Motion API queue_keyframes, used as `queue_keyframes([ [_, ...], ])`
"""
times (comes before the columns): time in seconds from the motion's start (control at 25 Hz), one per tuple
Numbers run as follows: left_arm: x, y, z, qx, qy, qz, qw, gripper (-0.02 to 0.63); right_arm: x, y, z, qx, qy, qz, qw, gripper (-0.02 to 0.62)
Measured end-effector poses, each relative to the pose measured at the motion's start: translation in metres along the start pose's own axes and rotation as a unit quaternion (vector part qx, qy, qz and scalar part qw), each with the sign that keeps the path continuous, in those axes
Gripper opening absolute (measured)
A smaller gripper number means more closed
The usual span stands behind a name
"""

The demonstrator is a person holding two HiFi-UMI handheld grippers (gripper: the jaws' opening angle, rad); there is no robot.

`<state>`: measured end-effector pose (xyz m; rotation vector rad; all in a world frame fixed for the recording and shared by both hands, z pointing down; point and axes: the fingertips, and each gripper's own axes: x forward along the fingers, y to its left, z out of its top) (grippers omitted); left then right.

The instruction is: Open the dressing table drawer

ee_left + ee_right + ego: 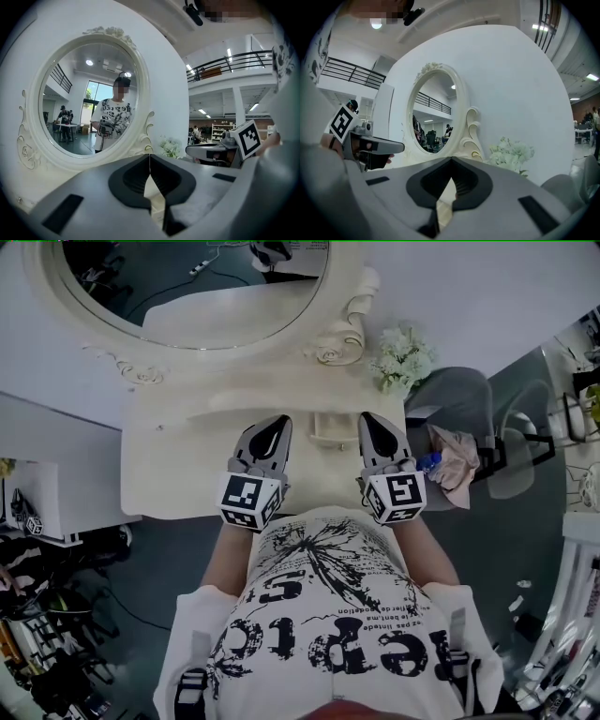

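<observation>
Two grippers, left (275, 427) and right (373, 423), both clenched tight, nothing inside, side by side over cream dressing table (178, 465) by white wall. Drawer front hard to make out from above. Small cream box (333, 430) between grippers. Mirror (187, 277) cut off in head view; left gripper view shows nearly whole oval, person reflected.

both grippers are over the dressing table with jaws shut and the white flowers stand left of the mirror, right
No: the white flowers stand to the right of the mirror, as the head view shows. The rest holds: the left gripper and the right gripper are over the dressing table, jaws shut.
</observation>
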<state>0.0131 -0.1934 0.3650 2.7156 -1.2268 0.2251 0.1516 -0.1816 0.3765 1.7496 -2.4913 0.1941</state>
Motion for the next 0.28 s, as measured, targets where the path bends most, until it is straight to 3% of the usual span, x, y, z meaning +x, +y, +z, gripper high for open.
queue_keyframes([
  [0.28, 0.001, -0.0001, 0.0023, -0.001, 0.001, 0.0, 1.0, 0.018, -0.0009, 0.0012, 0.004, -0.005, -0.003, 0.004, 1.0, 0.017],
])
